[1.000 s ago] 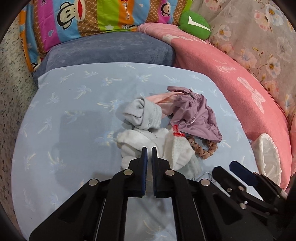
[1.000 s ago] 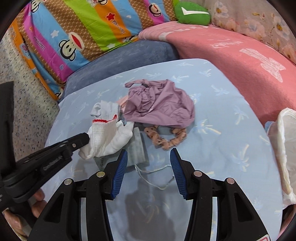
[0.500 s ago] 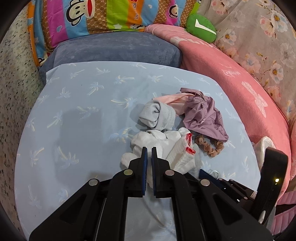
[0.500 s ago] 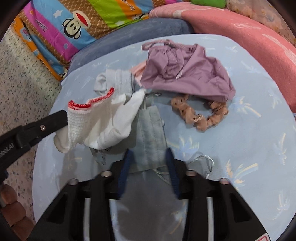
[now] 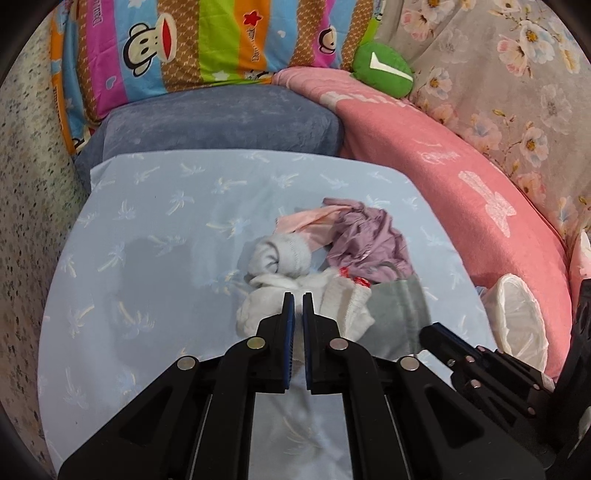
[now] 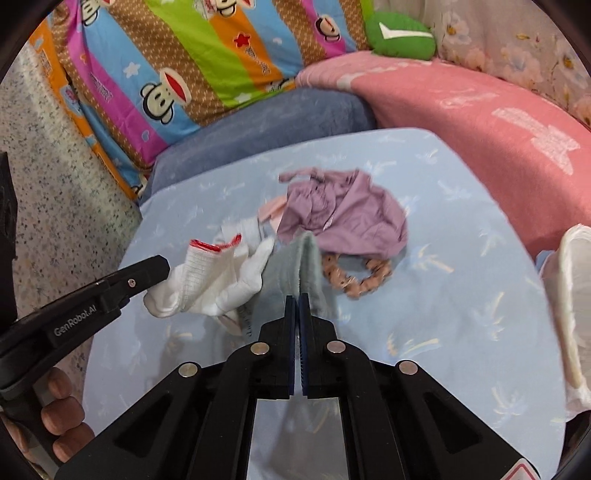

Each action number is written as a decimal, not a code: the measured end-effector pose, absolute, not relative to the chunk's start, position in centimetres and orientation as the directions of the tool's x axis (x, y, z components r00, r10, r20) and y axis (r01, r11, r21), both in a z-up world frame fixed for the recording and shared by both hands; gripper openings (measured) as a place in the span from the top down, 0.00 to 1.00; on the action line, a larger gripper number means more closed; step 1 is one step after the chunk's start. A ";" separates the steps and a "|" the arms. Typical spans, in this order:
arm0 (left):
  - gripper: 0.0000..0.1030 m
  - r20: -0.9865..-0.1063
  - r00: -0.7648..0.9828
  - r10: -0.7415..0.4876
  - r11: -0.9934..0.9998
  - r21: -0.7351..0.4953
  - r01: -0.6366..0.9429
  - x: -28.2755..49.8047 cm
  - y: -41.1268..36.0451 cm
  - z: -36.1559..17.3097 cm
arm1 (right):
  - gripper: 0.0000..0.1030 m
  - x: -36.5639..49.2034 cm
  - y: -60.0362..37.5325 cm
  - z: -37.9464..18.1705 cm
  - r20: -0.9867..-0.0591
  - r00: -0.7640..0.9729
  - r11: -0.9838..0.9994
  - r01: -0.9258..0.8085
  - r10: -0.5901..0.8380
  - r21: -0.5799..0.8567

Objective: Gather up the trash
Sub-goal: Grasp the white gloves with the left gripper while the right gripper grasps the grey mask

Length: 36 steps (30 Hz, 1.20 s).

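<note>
While left tool clamped white red-trimmed sock, right tool had just closed on grey pleated face mask.

The left gripper has "GenRobot.AI" in gray letters on its black side. The striped monkey pillow has small words on its stripes, too blurry to read. The green cushion shows a white check mark.
</note>
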<state>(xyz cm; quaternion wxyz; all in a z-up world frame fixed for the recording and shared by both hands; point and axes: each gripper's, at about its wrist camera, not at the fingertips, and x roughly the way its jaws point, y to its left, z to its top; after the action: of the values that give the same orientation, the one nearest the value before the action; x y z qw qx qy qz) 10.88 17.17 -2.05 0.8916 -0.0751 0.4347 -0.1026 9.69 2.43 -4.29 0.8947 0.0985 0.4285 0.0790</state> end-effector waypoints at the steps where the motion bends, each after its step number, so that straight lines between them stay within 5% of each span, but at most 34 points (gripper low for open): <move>1: 0.96 -0.754 0.607 -0.252 0.967 -0.224 0.124 10.7 16.9 -1.6 | 0.98 9.4 2.0 -3.6 -0.740 0.637 0.970 -0.052 0.216 0.238; 16: 0.94 -0.699 0.638 -0.323 0.946 -0.233 0.224 10.4 12.5 2.8 | 0.98 6.0 -5.3 3.1 -0.633 0.763 0.965 0.044 0.134 0.258; 17: 0.90 -0.713 0.627 -0.314 0.950 -0.234 0.209 10.4 12.7 2.2 | 0.98 5.8 -5.5 3.0 -0.634 0.762 0.964 0.047 0.135 0.262; 19: 0.63 -0.749 0.597 -0.286 0.958 -0.234 0.166 10.4 13.4 0.4 | 0.98 5.5 -5.6 2.9 -0.634 0.760 0.962 0.048 0.140 0.269; 20: 0.41 -0.762 0.593 -0.261 0.965 -0.229 0.130 10.4 14.1 -0.6 | 0.98 5.4 -5.6 2.8 -0.635 0.759 0.961 0.046 0.145 0.274; 21: 0.34 -0.768 0.595 -0.238 0.970 -0.224 0.098 10.1 14.5 -1.3 | 0.98 5.4 -5.4 2.6 -0.637 0.756 0.961 0.043 0.148 0.275; 32: 0.34 -0.888 0.429 -0.163 0.977 -0.205 -0.052 11.3 18.3 -10.8 | 0.98 5.9 -2.6 0.1 -0.677 0.714 0.963 0.018 0.176 0.268; 36: 0.59 -0.904 0.380 -0.195 0.974 -0.224 -0.032 11.4 17.9 -12.2 | 0.98 5.9 -2.2 -0.1 -0.683 0.710 0.965 0.014 0.174 0.261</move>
<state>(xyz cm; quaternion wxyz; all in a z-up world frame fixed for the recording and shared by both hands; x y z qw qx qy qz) 11.38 17.90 -12.21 0.8244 -0.1024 0.5544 -0.0493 5.90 -2.23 -0.07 0.9161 0.1243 0.3786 0.0438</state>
